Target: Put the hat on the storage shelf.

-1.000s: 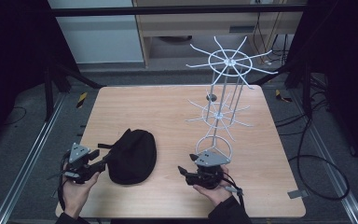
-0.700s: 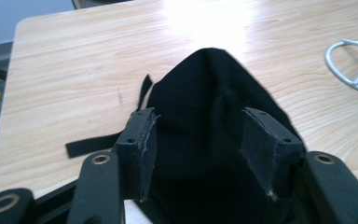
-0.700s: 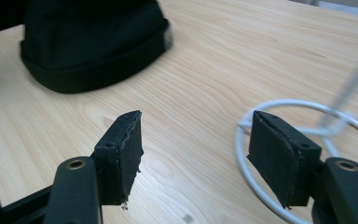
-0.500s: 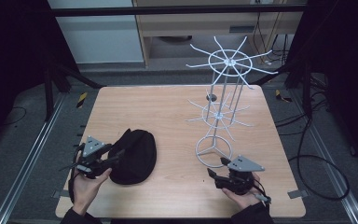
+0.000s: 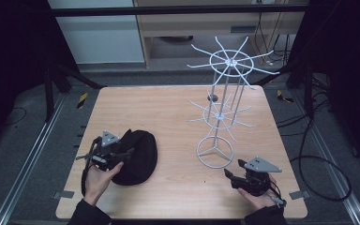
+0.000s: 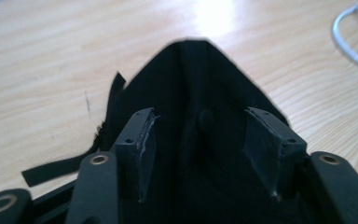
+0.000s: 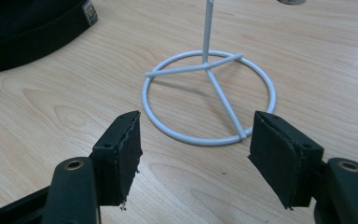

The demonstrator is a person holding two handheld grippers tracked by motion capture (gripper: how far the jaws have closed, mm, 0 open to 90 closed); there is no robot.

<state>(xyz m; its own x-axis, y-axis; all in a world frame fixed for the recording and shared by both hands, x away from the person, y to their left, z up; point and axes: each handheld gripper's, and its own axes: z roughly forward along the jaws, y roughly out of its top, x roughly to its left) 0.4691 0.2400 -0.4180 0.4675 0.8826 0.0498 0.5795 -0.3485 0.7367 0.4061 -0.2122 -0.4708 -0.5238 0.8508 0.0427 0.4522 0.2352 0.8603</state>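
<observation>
Black cap (image 5: 138, 157) lies on the wooden table (image 5: 168, 112) at 8 o'clock from table centre. Left gripper (image 5: 122, 153) sits over the cap's left edge, jaws wide, cap fabric between them but not pinched. White wire rack (image 5: 221, 101) stands at 3 o'clock. Right gripper (image 5: 229, 176) at 5 o'clock, jaws wide and empty, facing the rack's ring base (image 7: 209, 98).

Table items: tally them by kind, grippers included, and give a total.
Black cap: 1
White wire display rack: 1
Small dark round object behind the rack, too small to tell what it is: 1
Handheld grippers: 2, the left gripper and the right gripper
Total: 5
</observation>
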